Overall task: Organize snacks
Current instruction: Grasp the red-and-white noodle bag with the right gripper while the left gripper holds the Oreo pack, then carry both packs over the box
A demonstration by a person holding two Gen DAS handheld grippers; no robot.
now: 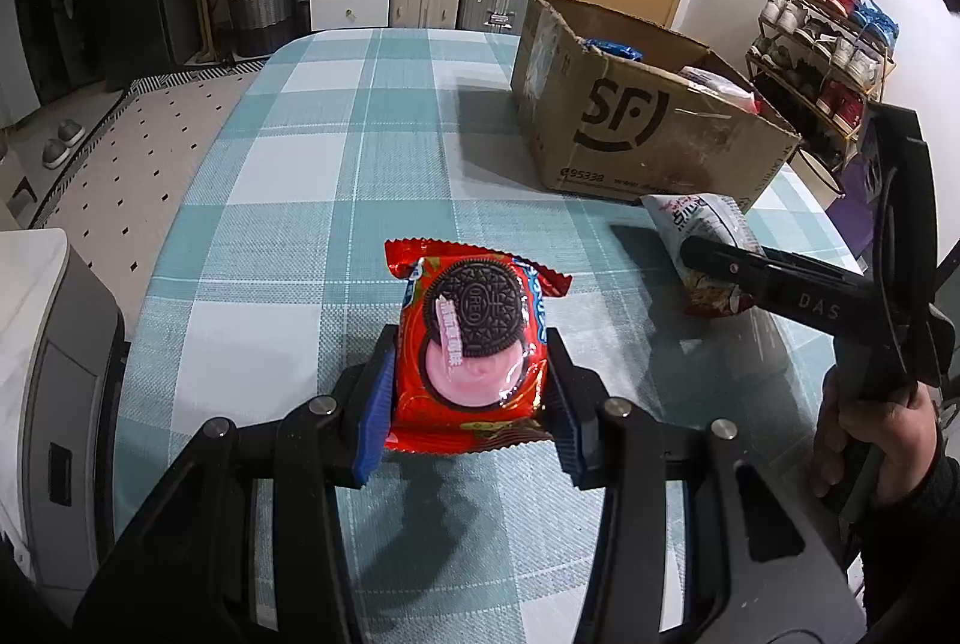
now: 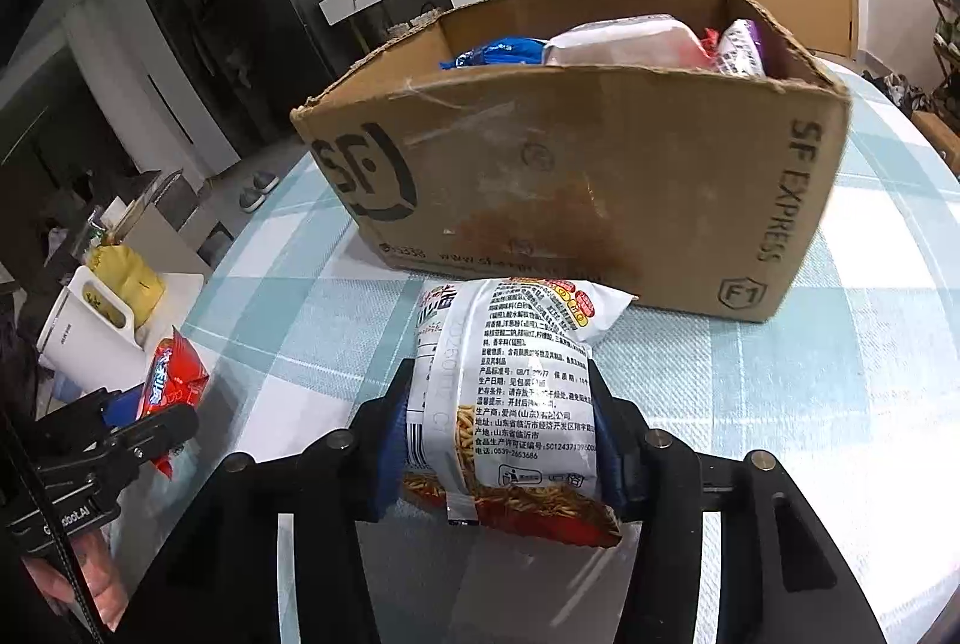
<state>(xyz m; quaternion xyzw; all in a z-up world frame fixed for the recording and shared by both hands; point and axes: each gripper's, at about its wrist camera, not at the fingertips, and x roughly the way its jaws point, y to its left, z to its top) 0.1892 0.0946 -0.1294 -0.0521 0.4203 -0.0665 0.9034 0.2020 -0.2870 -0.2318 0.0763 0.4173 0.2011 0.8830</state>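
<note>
My left gripper (image 1: 471, 392) is shut on a red Oreo packet (image 1: 474, 338), held just above the checked tablecloth. My right gripper (image 2: 501, 440) is shut on a white snack bag (image 2: 510, 392) with noodle-stick pictures, close in front of the cardboard SF box (image 2: 576, 182). The box is open at the top and holds several snack packs, among them a blue one (image 2: 504, 50) and a pink-white one (image 2: 624, 41). In the left wrist view the box (image 1: 636, 128) stands at the far right, and the right gripper (image 1: 720, 263) with its bag (image 1: 702, 224) is before it.
The table (image 1: 336, 152) has a teal and white checked cloth. Its left edge drops to the floor with a mat. A white appliance (image 1: 36, 344) stands at the near left. A shoe rack (image 1: 834, 44) is behind the box. Suitcases and drawers line the back wall.
</note>
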